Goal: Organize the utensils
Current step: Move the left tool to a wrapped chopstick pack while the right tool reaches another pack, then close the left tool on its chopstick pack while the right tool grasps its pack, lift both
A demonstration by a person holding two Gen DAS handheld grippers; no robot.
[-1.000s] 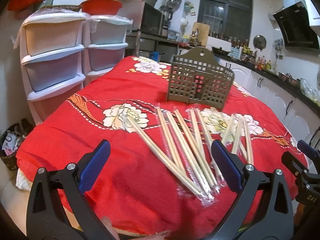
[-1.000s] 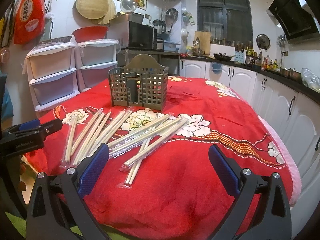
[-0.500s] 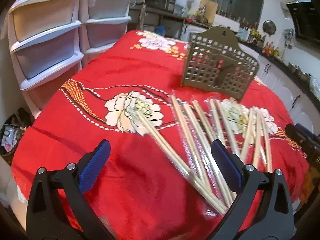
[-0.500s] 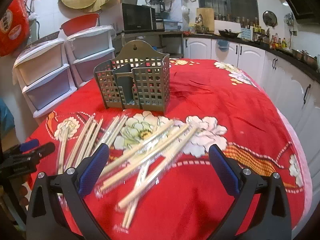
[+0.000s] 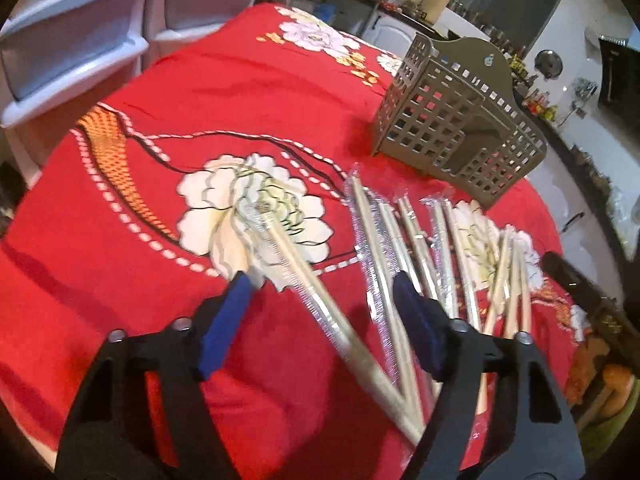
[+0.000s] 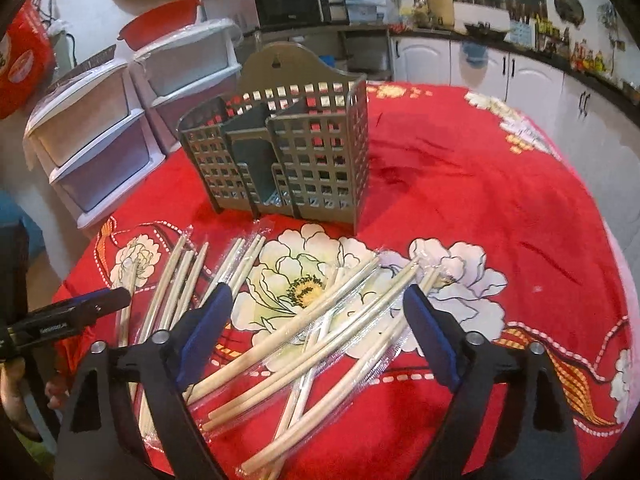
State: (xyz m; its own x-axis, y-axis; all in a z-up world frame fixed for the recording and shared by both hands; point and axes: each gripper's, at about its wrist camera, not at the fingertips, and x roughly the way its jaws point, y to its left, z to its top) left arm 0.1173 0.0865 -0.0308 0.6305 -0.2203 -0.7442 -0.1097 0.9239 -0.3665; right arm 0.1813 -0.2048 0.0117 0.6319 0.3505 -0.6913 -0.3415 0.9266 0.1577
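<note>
Several plastic-wrapped pairs of wooden chopsticks (image 5: 404,248) (image 6: 320,320) lie scattered on a red floral tablecloth (image 5: 200,92) (image 6: 460,184). A grey slotted utensil caddy (image 5: 456,120) (image 6: 280,160) stands upright behind them. My left gripper (image 5: 320,292) is open and low over the leftmost wrapped pair (image 5: 316,292), which runs between its blue pads. My right gripper (image 6: 316,304) is open above the right-hand pile of chopsticks. The left gripper's tip (image 6: 80,308) shows at the left edge of the right wrist view.
White plastic drawer units (image 5: 72,28) (image 6: 104,136) stand beyond the table's left side. Kitchen counters and white cabinets (image 6: 520,68) line the back wall. The table edge is close below both grippers.
Both grippers have moved forward and down toward the chopsticks. The left gripper now straddles the leftmost wrapped pair. The chopsticks and caddy have not moved.
</note>
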